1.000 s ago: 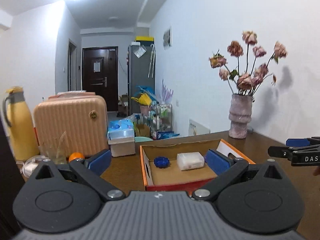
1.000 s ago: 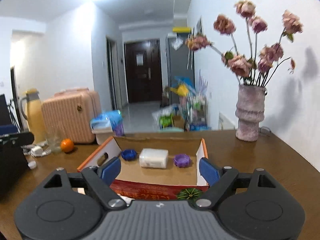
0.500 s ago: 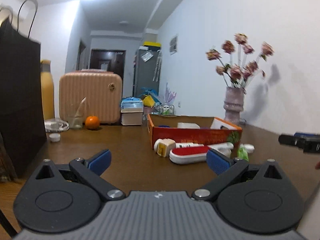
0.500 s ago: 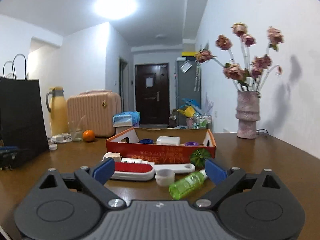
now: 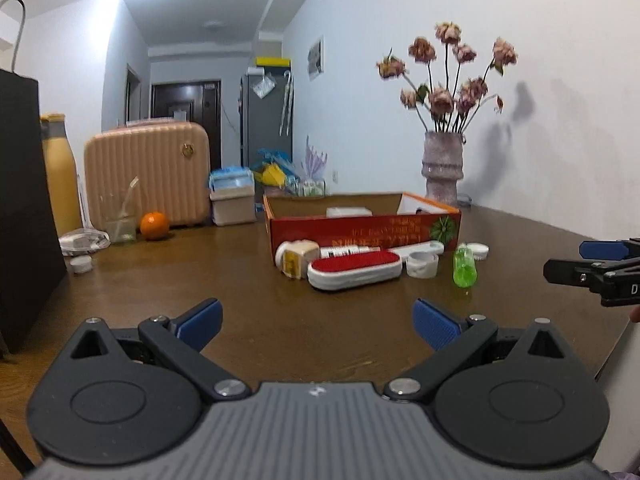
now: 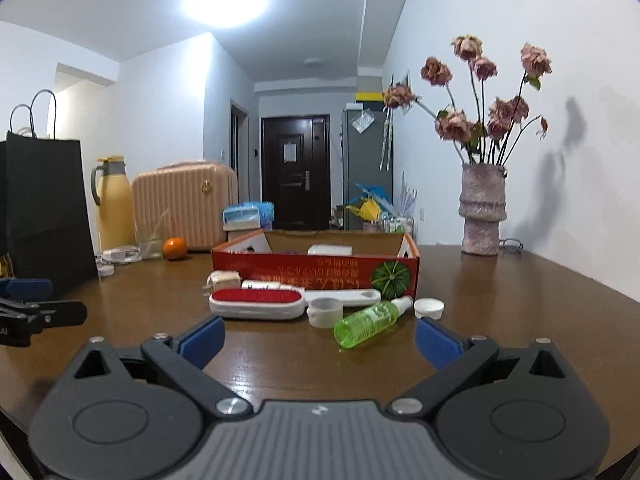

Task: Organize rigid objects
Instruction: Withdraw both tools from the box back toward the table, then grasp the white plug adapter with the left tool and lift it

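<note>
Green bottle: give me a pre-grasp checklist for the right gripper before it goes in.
1. Right gripper open and empty: ok. Its jaws have just been opening and nothing is between them.
2. Green bottle in view and reachable: ok, it lies on its side just ahead of the jaws.
3. Room around the bottle: not ok. The white ring sits close at its left and the white cap close by its nozzle.
4. Left gripper out of the way: ok, open and off to the side.
5. Space in the red box: cannot tell, its floor is mostly hidden.
</note>
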The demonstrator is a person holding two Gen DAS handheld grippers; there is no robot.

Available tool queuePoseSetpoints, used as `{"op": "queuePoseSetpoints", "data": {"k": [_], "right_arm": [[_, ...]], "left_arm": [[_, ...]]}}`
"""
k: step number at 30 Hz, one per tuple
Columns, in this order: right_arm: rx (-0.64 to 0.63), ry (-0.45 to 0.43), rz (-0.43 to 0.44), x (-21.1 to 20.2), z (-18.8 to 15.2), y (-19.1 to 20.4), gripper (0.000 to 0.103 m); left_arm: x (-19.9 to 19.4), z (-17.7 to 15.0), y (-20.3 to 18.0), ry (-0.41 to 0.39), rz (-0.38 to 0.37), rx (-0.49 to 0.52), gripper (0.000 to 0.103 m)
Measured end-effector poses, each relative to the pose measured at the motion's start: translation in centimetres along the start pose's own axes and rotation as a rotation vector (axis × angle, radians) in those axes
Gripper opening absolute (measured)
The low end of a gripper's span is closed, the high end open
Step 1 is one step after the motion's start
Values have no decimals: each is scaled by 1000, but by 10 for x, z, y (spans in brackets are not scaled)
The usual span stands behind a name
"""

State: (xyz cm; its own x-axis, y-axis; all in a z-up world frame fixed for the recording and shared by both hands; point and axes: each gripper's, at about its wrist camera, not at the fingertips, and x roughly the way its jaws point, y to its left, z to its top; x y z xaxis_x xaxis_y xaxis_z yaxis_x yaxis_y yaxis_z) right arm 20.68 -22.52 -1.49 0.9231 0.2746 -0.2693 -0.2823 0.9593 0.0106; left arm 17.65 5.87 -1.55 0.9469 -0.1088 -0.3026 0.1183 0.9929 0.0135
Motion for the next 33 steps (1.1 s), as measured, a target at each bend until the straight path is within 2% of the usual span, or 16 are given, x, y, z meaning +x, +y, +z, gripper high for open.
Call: {"op": "queuePoseSetpoints", "data": {"k": [4, 6, 9, 12, 17, 19, 20, 24, 31, 32, 33], "right_arm": [[-5, 54, -3, 17, 2, -2, 99], [7, 80, 17, 26, 5, -5, 91], [17, 111, 38, 42, 12, -8, 88], [2, 135, 58, 65, 24, -10, 86], [-23, 173, 79, 113, 44, -13, 83], [-29, 191, 79, 133, 50, -16, 80], [-27, 202, 79, 143, 53, -16, 77], [-46, 218, 128, 173, 61, -12, 76], [-74, 245, 200, 214, 65, 6, 75], [-75, 249, 207, 217, 65, 8, 75], [-73, 253, 213, 220, 64, 10, 75]], "left_arm": [[22, 6, 2, 61, 10, -25, 103], [33, 11, 6, 81, 14, -43, 103], [54, 22, 11, 112, 16, -48, 103], [77, 38, 15, 104, -3, -23, 103], [137, 62, 20, 112, -6, 77, 103], [160, 68, 28, 123, -20, 80, 103], [174, 70, 34, 134, -24, 69, 101], [222, 75, 53, 210, -66, -5, 88], [265, 73, 68, 254, -148, -87, 83], [268, 73, 67, 268, -161, -89, 80], [271, 73, 67, 286, -164, -93, 71]]}}
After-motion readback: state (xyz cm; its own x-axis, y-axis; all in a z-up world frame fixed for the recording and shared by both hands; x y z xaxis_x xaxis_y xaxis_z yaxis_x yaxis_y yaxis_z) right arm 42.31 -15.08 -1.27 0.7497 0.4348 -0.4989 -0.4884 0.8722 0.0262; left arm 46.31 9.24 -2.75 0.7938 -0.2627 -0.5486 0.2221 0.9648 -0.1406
